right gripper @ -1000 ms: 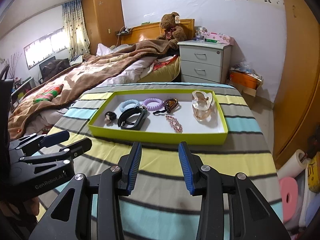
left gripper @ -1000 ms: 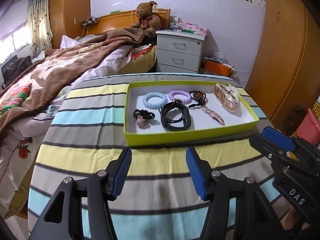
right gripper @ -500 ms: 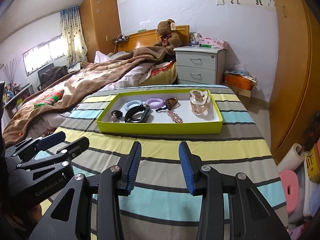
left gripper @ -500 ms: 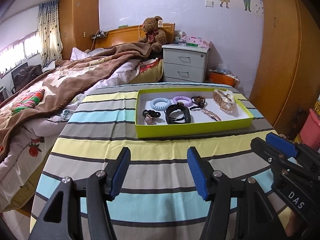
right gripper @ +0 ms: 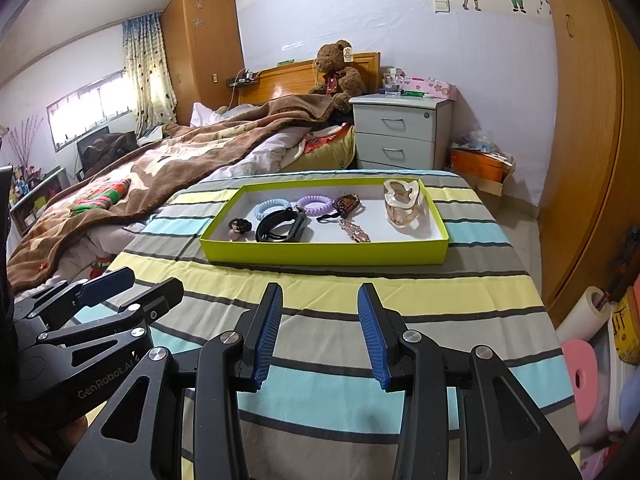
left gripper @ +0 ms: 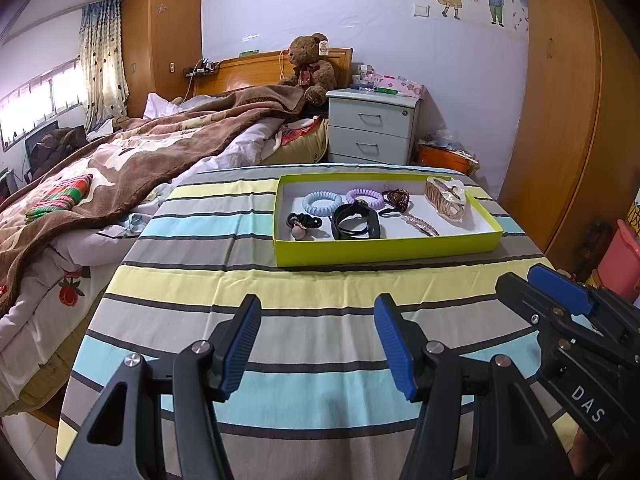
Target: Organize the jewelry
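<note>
A lime-green tray point(left gripper: 384, 252) point(right gripper: 320, 254) lies at the far end of the striped table. Inside it are a blue coil hair tie point(left gripper: 321, 203) point(right gripper: 272, 205), a purple coil tie point(left gripper: 365, 197) point(right gripper: 315, 201), a black band point(left gripper: 356, 222) point(right gripper: 282, 227), a black tie with a pink bead point(left gripper: 298, 227) point(right gripper: 237, 226), a dark beaded piece point(left gripper: 396, 199) point(right gripper: 347, 204), a sparkly clip point(left gripper: 420, 225) point(right gripper: 355, 232) and a clear amber claw clip point(left gripper: 446, 197) point(right gripper: 404, 204). My left gripper point(left gripper: 316, 320) and right gripper point(right gripper: 320, 308) both hover open and empty over the near stripes, well short of the tray.
The striped tablecloth point(left gripper: 320, 280) drops off at the left and right edges. A bed with a brown blanket point(left gripper: 120, 168) lies to the left, a grey nightstand point(left gripper: 372, 132) behind, a wooden wardrobe point(left gripper: 568, 128) to the right. Pink stools and a paper roll point(right gripper: 584, 316) crowd the floor at right.
Both grippers have drawn back from the tray, which now looks smaller and farther away. The opening of both jaws is unchanged and the items in the tray have not moved.
</note>
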### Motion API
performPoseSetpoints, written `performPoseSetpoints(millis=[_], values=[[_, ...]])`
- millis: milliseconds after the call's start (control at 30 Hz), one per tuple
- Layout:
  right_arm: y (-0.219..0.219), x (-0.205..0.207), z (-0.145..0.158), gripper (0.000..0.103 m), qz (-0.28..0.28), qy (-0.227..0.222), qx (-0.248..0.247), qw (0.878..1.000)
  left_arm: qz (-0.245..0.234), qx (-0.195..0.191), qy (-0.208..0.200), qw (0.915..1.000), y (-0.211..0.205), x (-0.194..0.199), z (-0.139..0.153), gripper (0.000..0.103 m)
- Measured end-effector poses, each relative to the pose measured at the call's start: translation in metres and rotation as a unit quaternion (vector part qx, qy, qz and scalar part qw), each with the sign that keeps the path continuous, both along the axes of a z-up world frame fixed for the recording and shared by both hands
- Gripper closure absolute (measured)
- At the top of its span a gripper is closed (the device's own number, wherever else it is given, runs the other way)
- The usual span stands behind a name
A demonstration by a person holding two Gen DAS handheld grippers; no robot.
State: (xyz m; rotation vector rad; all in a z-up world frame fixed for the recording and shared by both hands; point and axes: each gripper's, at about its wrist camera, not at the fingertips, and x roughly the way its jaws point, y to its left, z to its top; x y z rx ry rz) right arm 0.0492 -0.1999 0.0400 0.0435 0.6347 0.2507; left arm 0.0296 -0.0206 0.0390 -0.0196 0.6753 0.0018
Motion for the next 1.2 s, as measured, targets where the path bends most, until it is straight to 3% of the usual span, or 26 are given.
performPoseSetpoints(millis=[1200], values=[[0.0027, -0.0023, 0.0015, 0.063, 0.002, 0.001, -0.001, 1.0, 0.009, -0.003, 0.006, 0.9999, 0.0035, -0.0057, 0.003, 0.042]])
